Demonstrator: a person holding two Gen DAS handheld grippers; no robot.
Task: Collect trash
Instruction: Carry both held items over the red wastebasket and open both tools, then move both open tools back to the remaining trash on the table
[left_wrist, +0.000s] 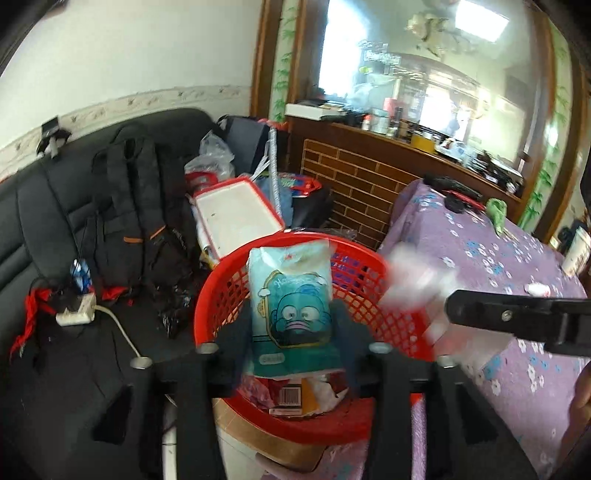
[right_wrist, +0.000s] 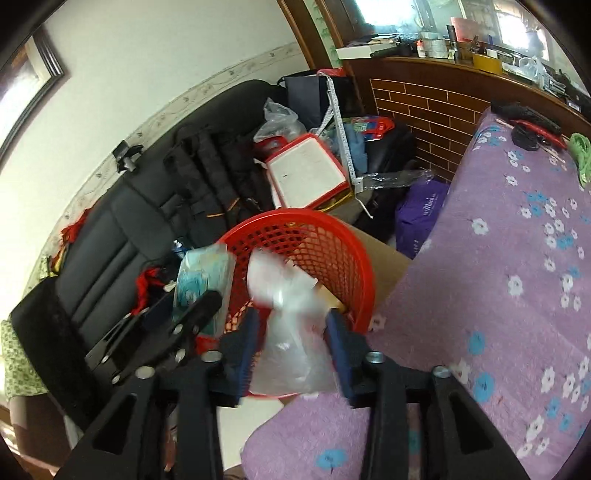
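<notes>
A red mesh basket (left_wrist: 236, 284) stands on a cardboard box beside the purple flowered table; it also shows in the right wrist view (right_wrist: 325, 240). My left gripper (left_wrist: 293, 328) is shut on a light blue cartoon-print packet (left_wrist: 291, 291) held upright over the basket. That packet appears in the right wrist view (right_wrist: 201, 273) at the basket's left rim. My right gripper (right_wrist: 291, 332) is shut on a clear crumpled plastic bag (right_wrist: 291, 332) over the basket's near rim. The bag is a blurred white shape in the left wrist view (left_wrist: 413, 280). Wrappers (left_wrist: 295, 395) lie in the basket.
A black sofa (left_wrist: 55, 206) with a backpack (left_wrist: 136, 206), a power strip (left_wrist: 75, 314) and a red-rimmed white tray (left_wrist: 236, 218) is on the left. The purple flowered tablecloth (right_wrist: 517, 258) fills the right. A brick-pattern counter (left_wrist: 362, 192) stands behind.
</notes>
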